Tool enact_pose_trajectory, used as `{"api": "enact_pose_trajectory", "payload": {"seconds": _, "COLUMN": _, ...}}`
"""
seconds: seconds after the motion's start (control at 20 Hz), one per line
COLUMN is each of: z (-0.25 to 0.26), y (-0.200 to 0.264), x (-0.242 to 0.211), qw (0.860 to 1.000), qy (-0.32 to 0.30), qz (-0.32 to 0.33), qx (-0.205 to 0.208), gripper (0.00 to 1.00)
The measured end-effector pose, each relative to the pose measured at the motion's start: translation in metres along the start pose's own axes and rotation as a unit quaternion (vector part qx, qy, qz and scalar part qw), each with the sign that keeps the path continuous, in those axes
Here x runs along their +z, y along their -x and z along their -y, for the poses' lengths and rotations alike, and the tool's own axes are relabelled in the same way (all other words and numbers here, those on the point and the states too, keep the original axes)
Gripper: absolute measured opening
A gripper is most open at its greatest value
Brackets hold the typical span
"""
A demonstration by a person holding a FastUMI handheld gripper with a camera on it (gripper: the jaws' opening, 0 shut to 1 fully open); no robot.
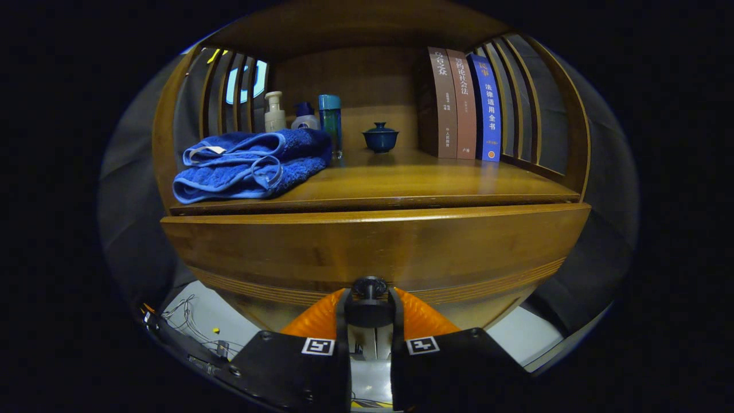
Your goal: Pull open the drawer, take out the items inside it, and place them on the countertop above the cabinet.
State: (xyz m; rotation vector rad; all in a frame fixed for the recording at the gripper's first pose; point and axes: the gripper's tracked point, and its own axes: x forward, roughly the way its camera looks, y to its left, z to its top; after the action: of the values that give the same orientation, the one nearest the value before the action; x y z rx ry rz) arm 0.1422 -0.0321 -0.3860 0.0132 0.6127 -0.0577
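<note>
**Fingers closed on the knob**

The gripper [369, 298] points straight ahead and sits level. Its two fingers [321, 318] are drawn close together, one on each side of the drawer knob [369, 287], both pressing against it at their tips.

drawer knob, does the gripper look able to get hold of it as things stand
Probably yes: the gripper has its fingers either side of the drawer knob, seemingly closed on it, with nothing between. The drawer front looks shut.

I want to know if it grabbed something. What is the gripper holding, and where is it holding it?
The gripper is shut on the drawer knob, one finger on each side of its stem, at the front of the drawer.
</note>
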Motion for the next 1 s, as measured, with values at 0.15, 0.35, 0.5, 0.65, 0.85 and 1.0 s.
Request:
{"api": "enact_pose_trajectory", "payload": {"seconds": 0.15, "z": -0.001, "y": 0.019, "x": -0.009, "qw": 1.000, "qy": 0.001, "qz": -0.011, "qx": -0.003, "gripper": 0.31}}
{"api": "enact_pose_trajectory", "payload": {"seconds": 0.35, "z": -0.001, "y": 0.049, "x": -0.023, "qw": 1.000, "qy": 0.002, "qz": -0.021, "qx": 0.000, "gripper": 0.31}}
{"api": "enact_pose_trajectory", "payload": {"seconds": 0.5, "z": -0.002, "y": 0.071, "x": -0.033, "qw": 1.000, "qy": 0.006, "qz": -0.030, "qx": 0.003, "gripper": 0.31}}
{"api": "enact_pose_trajectory", "payload": {"seconds": 0.65, "z": -0.003, "y": 0.092, "x": -0.042, "qw": 0.999, "qy": 0.002, "qz": -0.036, "qx": 0.000, "gripper": 0.31}}
{"api": "enact_pose_trajectory", "payload": {"seconds": 0.85, "z": -0.004, "y": 0.115, "x": -0.055, "qw": 0.999, "qy": -0.008, "qz": -0.050, "qx": -0.001, "gripper": 0.31}}
{"api": "enact_pose_trajectory", "payload": {"seconds": 1.0, "z": -0.003, "y": 0.134, "x": -0.065, "qw": 0.998, "qy": -0.004, "qz": -0.064, "qx": -0.001, "gripper": 0.31}}
